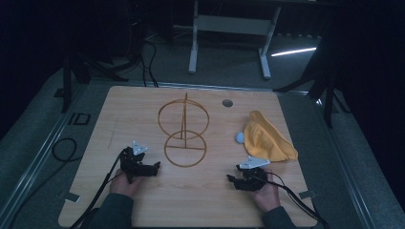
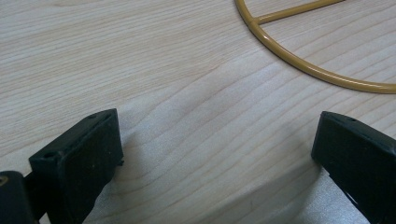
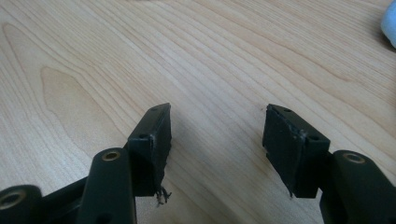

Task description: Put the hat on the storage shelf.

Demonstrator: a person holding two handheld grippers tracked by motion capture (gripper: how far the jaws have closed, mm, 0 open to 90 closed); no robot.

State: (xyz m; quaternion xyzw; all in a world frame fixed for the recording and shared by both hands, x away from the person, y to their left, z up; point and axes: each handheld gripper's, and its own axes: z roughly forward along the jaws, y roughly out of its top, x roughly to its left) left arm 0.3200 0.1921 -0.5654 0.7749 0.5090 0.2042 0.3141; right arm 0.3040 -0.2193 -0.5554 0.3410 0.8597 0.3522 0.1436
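the person's left gripper (image 1: 154, 168) rests low on the pale wooden table (image 1: 143, 205), held in the left hand (image 1: 126, 185) near the front left part of the tabletop, with its black cable trailing back toward the table's near edge. its two black jaws stand wide apart with nothing between them, only bare wood grain in the gap, as the left gripper view makes plain. just ahead of those jaws lies the flat base ring of the gold-coloured wire stand (image 1: 184, 138), a frame of thin metal made of a round base hoop with a crossbar, an upright post and a second hoop held above it; in the left gripper view a curved stretch of the base hoop (image 2: 299, 65) and one end of its crossbar pass across the upper right corner, apart from both jaws. the stand sits in the middle of the table, between the two grippers and a little farther from the person. the right gripper (image 1: 232, 180) lies on the front right part of the table in the right hand (image 1: 265, 192), jaws released and spread with nothing in them, pointing across bare wood. beyond it, toward the right edge of the table, lies a crumpled yellow cloth (image 1: 267, 139), and touching the cloth's left side is a small pale blue rounded object (image 1: 239, 138), whose edge shows at the upper right of the right gripper view (image 3: 390, 25). neither gripper touches the stand, the cloth or the blue object.
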